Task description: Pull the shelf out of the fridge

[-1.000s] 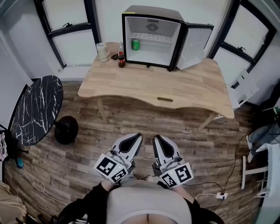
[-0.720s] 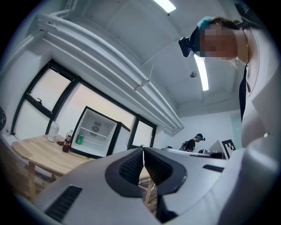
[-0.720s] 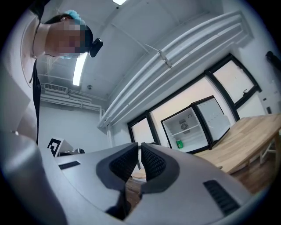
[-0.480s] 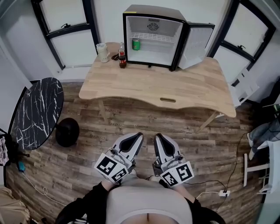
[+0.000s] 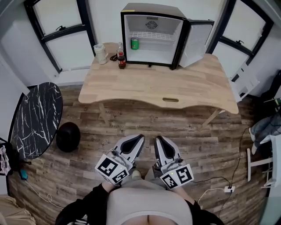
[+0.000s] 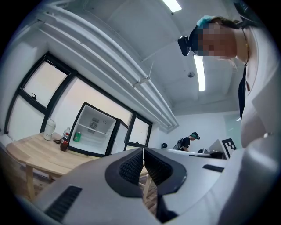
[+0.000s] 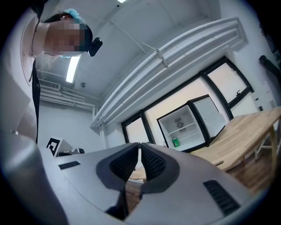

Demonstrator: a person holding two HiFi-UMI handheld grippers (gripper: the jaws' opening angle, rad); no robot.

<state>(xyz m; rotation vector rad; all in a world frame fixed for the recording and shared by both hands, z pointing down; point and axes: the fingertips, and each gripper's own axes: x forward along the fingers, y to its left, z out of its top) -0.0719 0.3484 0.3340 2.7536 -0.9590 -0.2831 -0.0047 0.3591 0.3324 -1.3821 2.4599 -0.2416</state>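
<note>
Standing well back from the table (image 5: 175, 85), I have not yet begun the real work. The fridge (image 5: 149, 9) sits at the far edge of the tabletop with its door (image 5: 196, 41) swung wide open to the right, so the way in is already clear — nothing to unlatch. The white wire shelf (image 5: 153, 36) lies fully seated across the upper part of the compartment, with a green can (image 5: 135, 43) below it on the left. My left gripper (image 5: 139, 139) and right gripper (image 5: 157, 139) are held close to my body over the wooden floor, side by side, each with its jaws pressed together on nothing. As I judge it, the whole task is left: closing the gap to the fridge, spreading a pair of jaws, taking the shelf's front edge and drawing it straight out — minding the can and the cola bottle (image 5: 121, 59) just beside the fridge.
</note>
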